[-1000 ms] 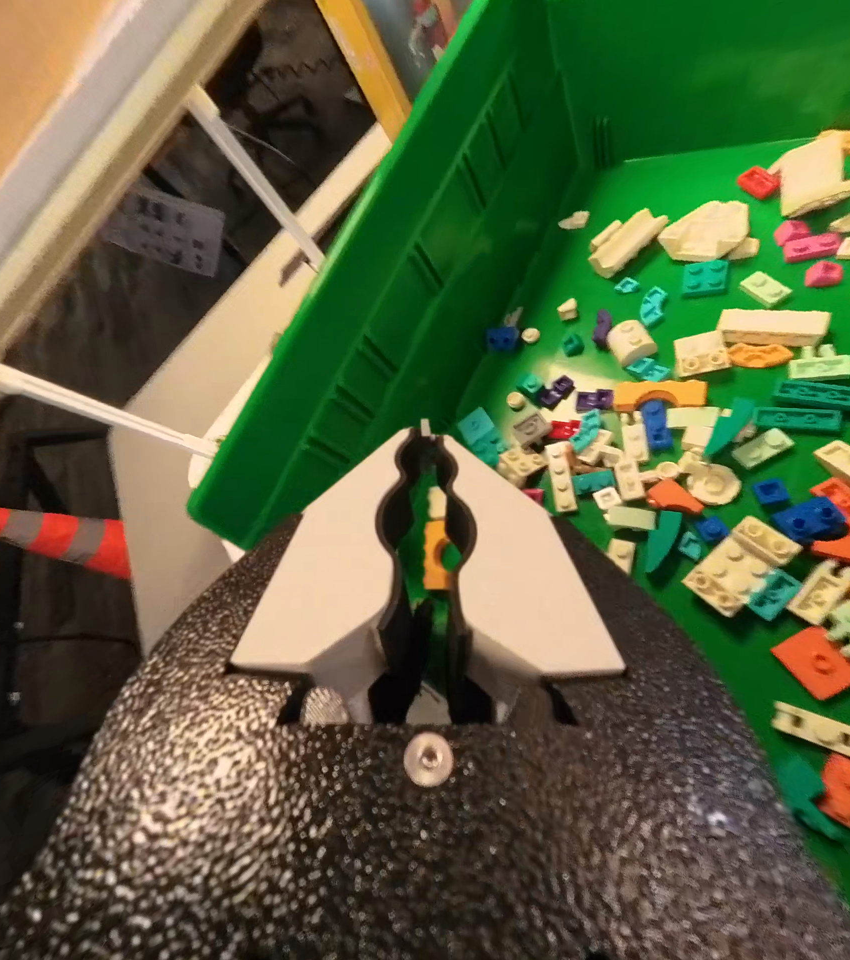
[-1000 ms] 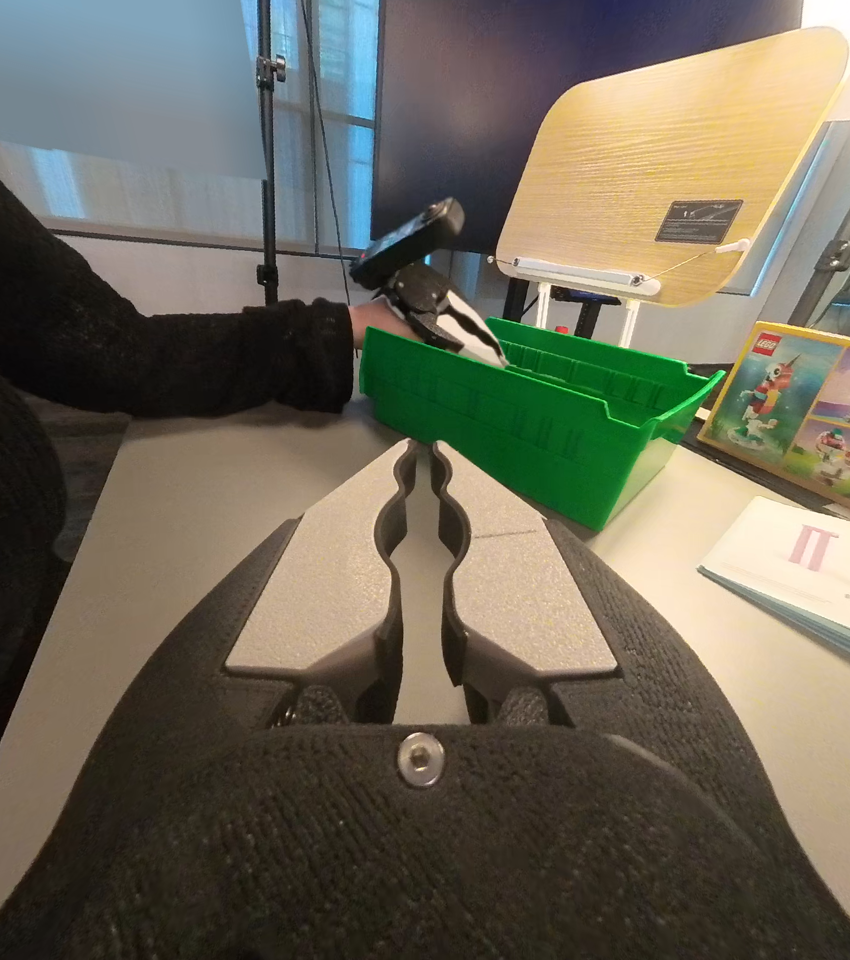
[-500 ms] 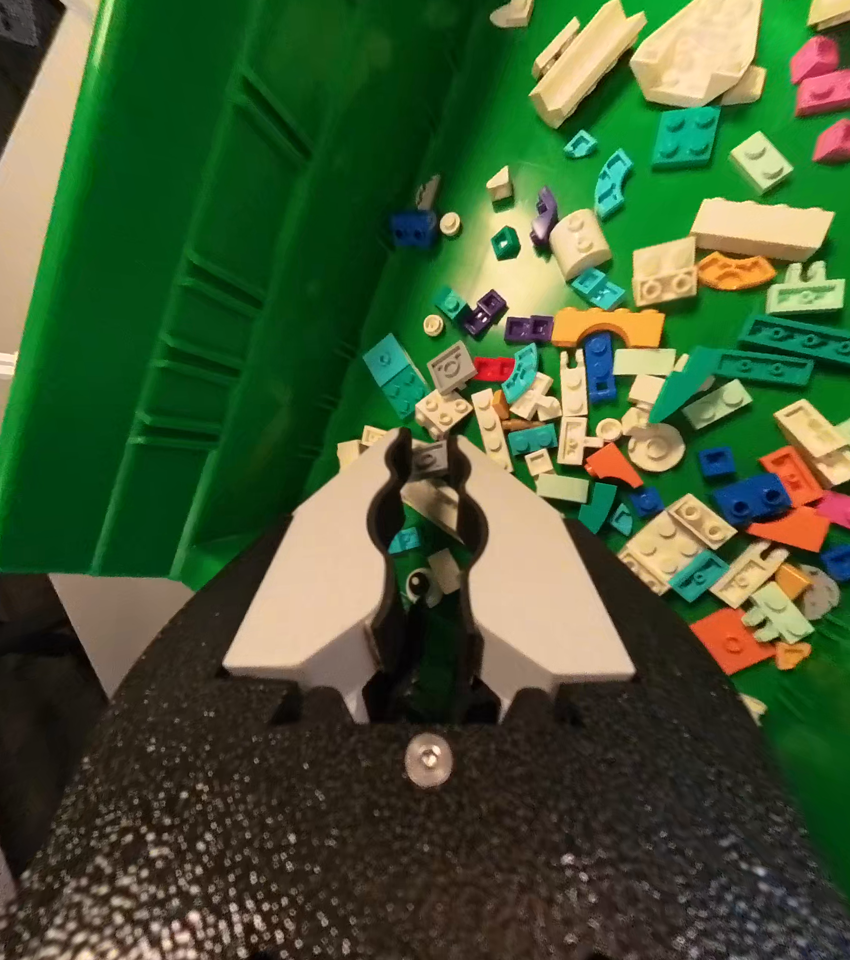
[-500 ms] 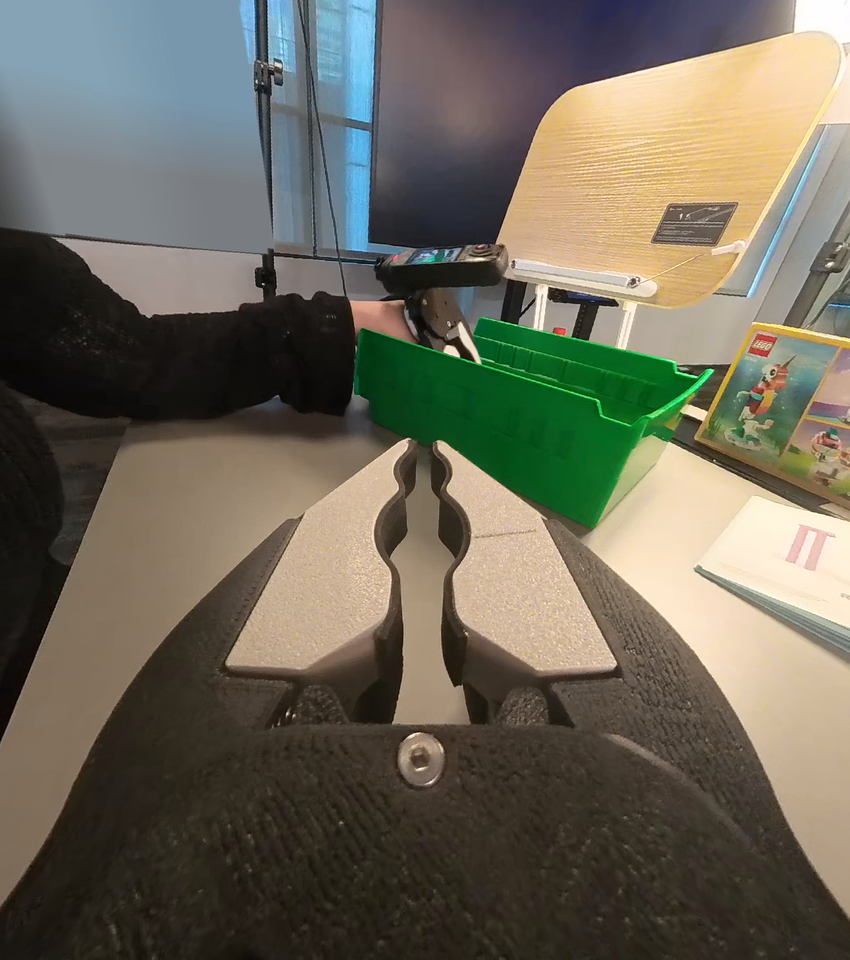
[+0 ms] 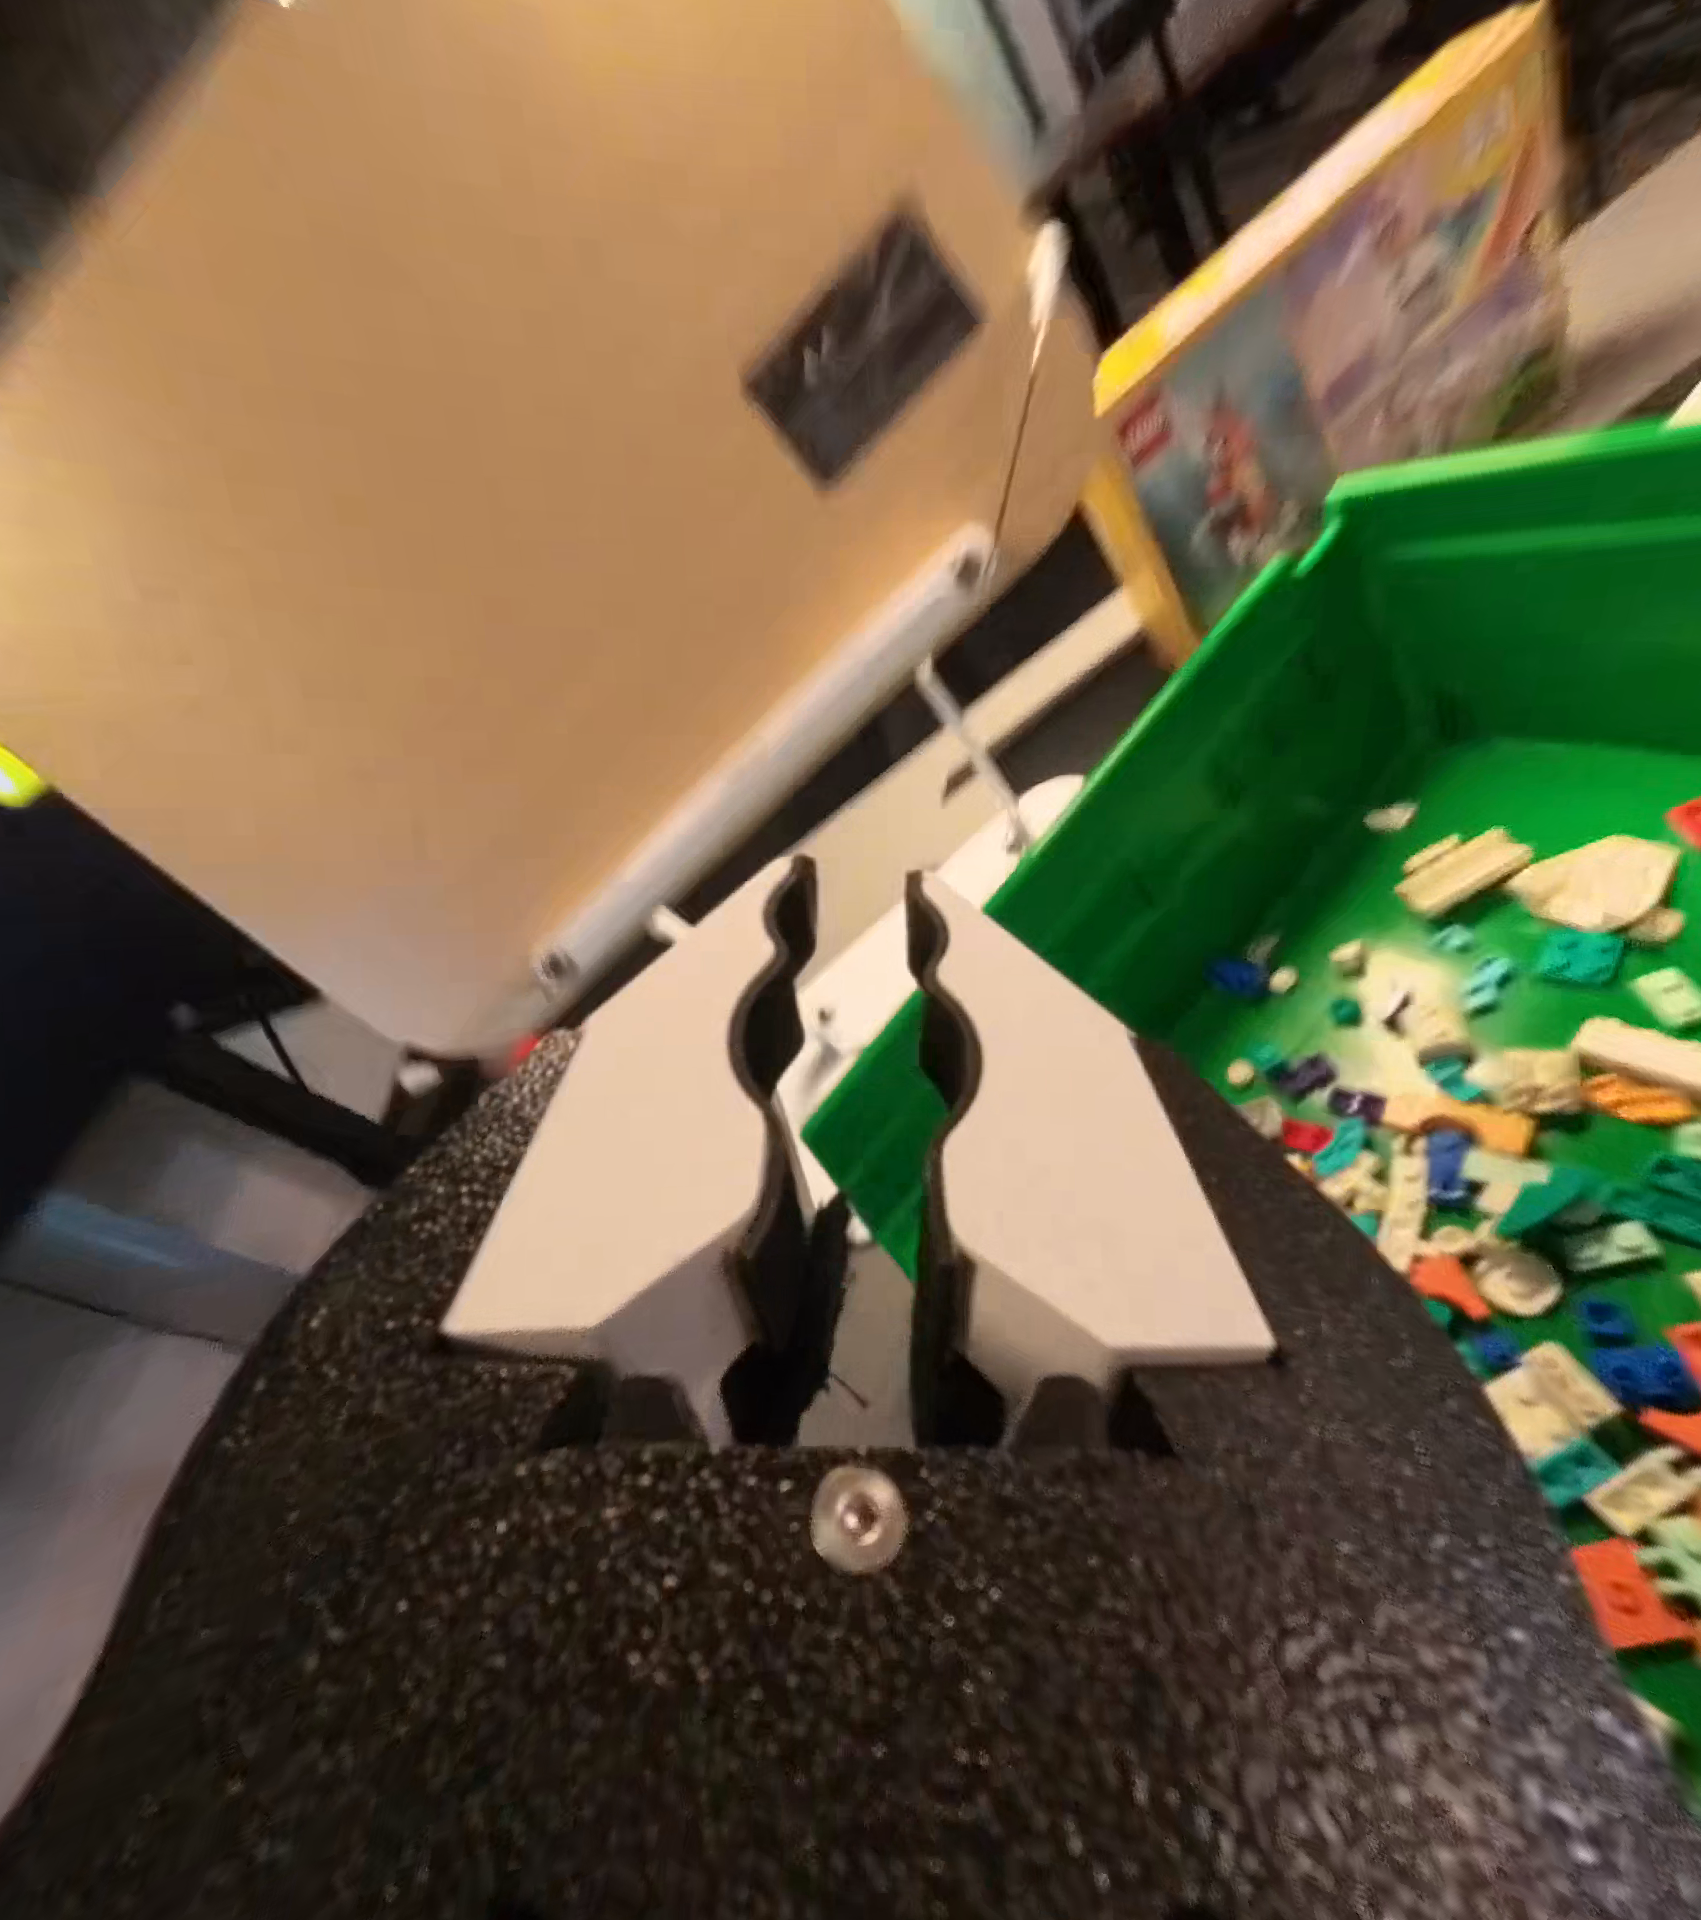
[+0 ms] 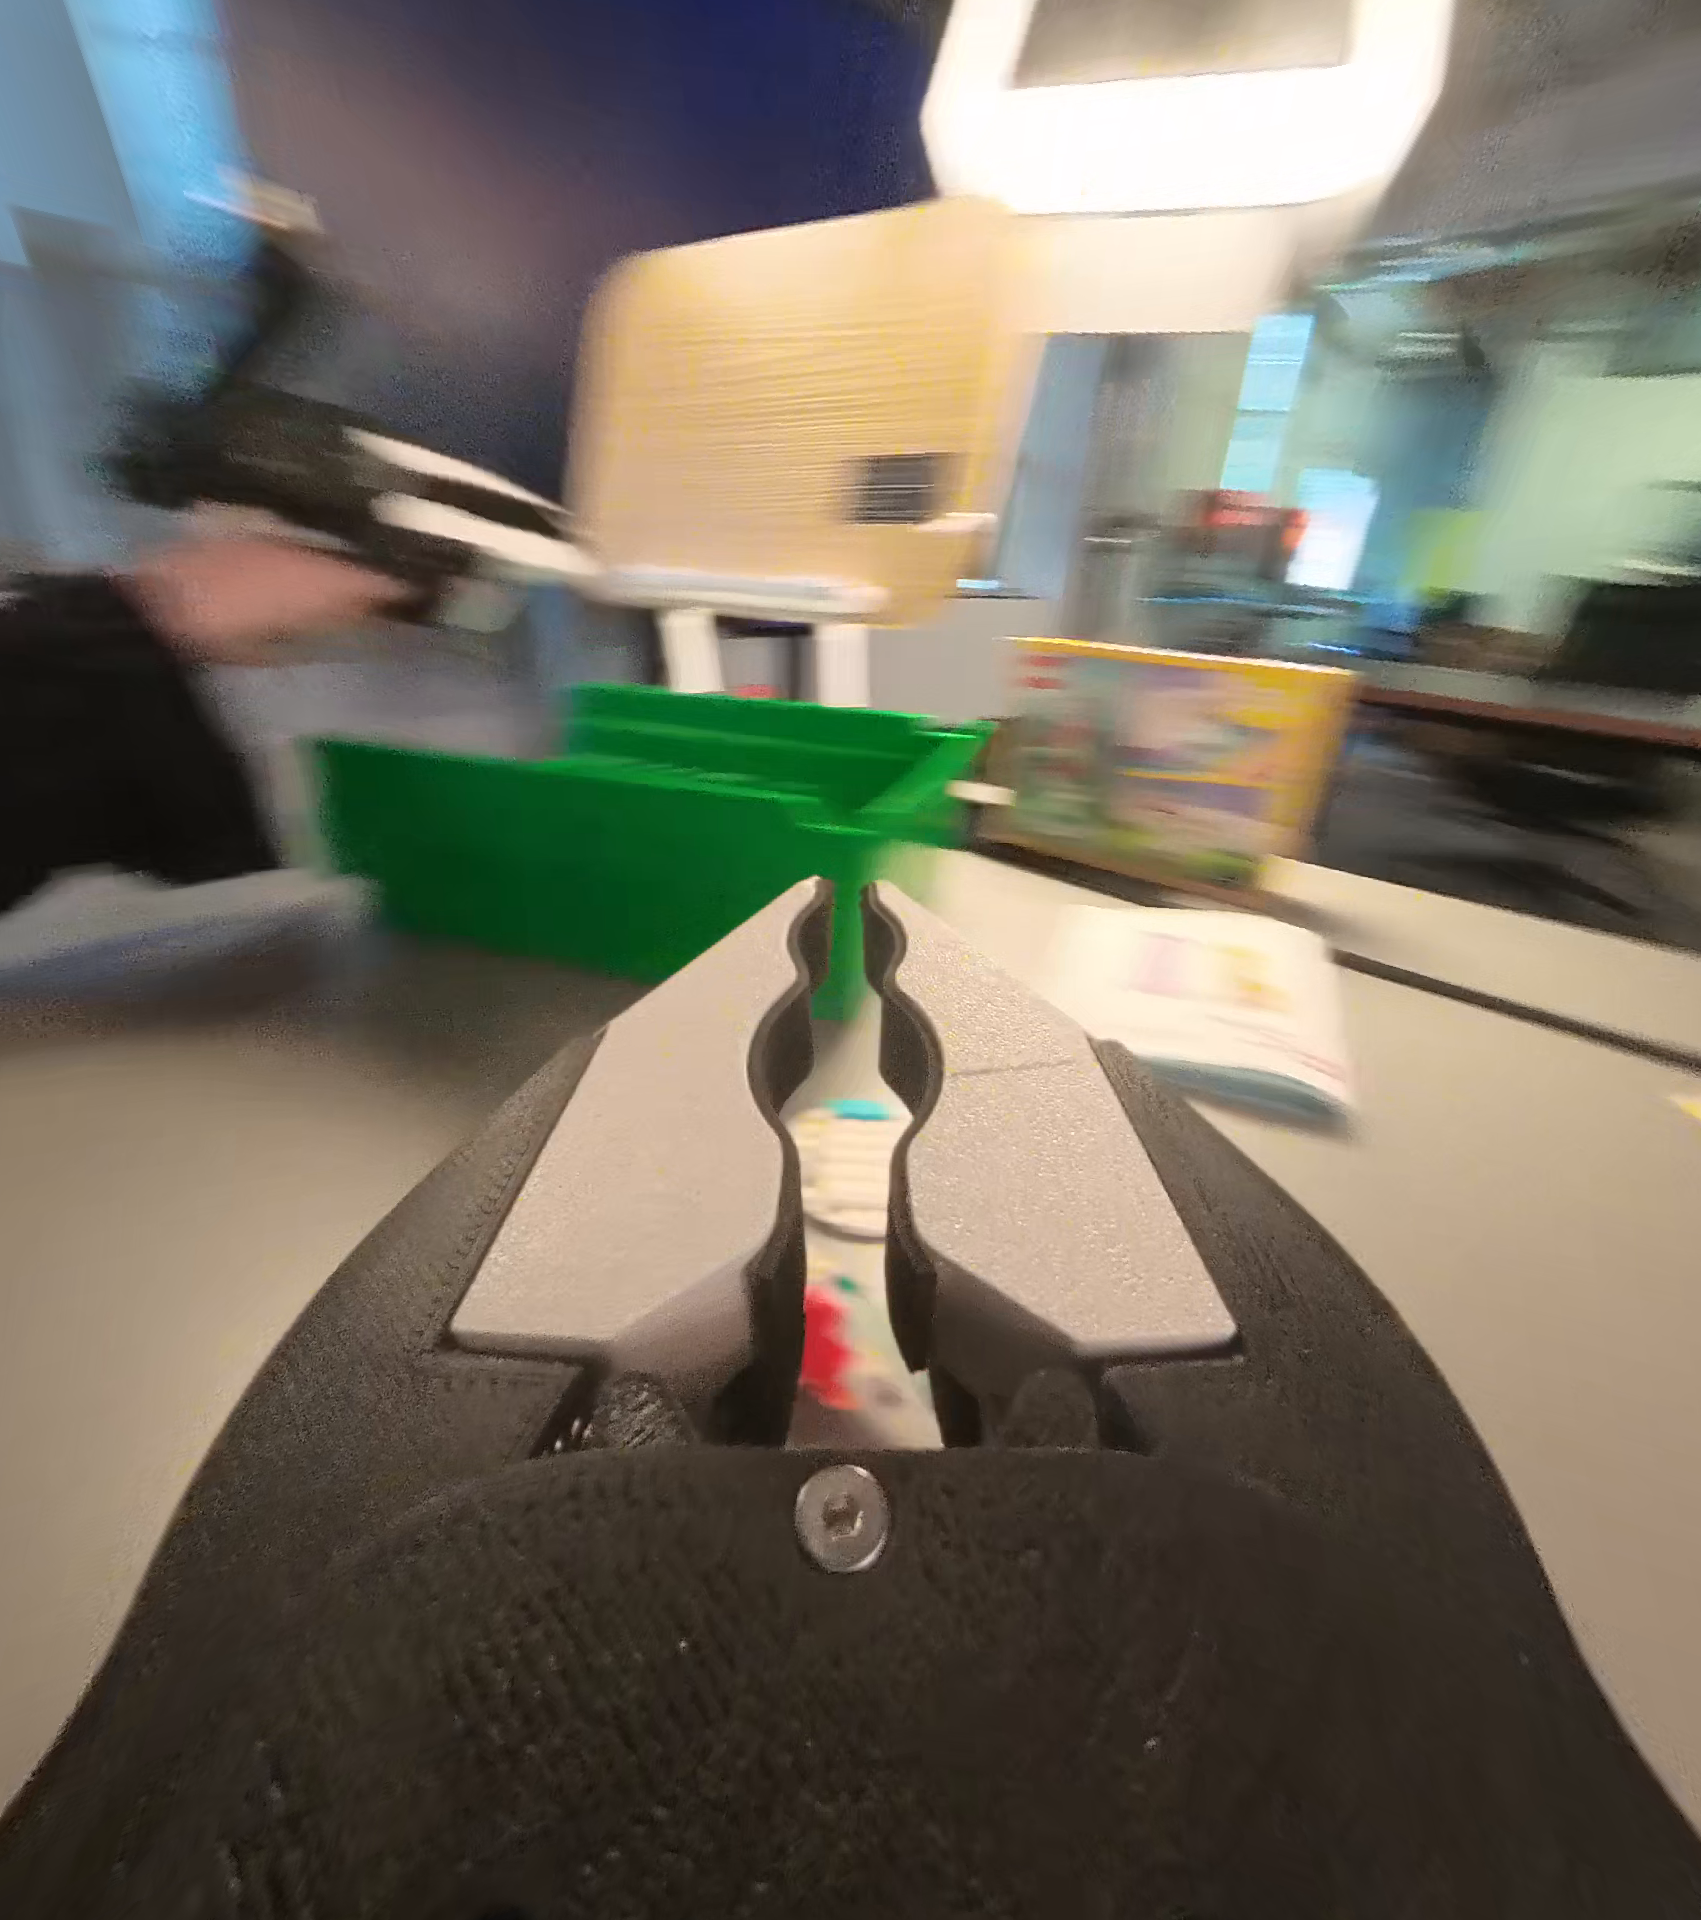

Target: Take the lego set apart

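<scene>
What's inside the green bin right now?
The green bin holds a scatter of loose lego pieces in cream, teal, blue, orange and pink on its floor. The near wall and the left gripper cover part of the floor, so more may lie there.

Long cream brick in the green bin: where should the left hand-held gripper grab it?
Probably mid-length, across its narrow width, coming from above: the long cream brick lies flat on the floor of the green bin, with smaller pieces close by its ends.
</scene>
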Demonstrator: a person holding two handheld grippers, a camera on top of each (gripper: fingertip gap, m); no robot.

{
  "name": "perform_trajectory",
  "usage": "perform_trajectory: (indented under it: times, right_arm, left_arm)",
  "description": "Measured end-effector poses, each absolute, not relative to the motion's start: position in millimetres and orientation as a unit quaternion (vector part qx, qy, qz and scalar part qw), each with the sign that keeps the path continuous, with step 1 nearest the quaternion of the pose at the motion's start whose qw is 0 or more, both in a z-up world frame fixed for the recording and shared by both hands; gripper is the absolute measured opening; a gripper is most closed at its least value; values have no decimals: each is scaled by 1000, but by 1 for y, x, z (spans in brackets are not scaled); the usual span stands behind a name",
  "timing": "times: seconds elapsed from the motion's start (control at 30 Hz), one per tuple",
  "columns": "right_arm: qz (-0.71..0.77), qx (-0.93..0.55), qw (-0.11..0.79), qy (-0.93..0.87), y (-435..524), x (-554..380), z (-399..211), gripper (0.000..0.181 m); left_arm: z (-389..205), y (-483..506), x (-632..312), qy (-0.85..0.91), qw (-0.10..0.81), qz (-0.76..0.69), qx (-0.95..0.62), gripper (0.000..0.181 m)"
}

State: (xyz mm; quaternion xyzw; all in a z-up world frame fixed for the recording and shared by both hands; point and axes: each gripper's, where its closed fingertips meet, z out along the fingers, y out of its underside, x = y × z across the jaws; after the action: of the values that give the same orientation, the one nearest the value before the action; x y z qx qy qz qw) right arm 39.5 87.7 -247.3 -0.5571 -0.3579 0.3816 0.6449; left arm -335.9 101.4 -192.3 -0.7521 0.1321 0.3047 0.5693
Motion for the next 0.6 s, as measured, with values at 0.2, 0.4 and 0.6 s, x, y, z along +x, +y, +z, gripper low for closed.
perform_trajectory:
  times: [0.2,0.4,0.6]
  right_arm:
    - [349,-607,622,-351,110,58,-261,18]
    - [318,-604,646,-342,121,79,-256,34]
    - [301,-686,495,-440,114,96,-323,28]
  left_arm:
    - [-189,78,-139,358,624,88,-689,13]
    - [-263,58,-25,461,615,-51,-637,17]
    - [-283,60,-8,460,688,-40,-560,12]
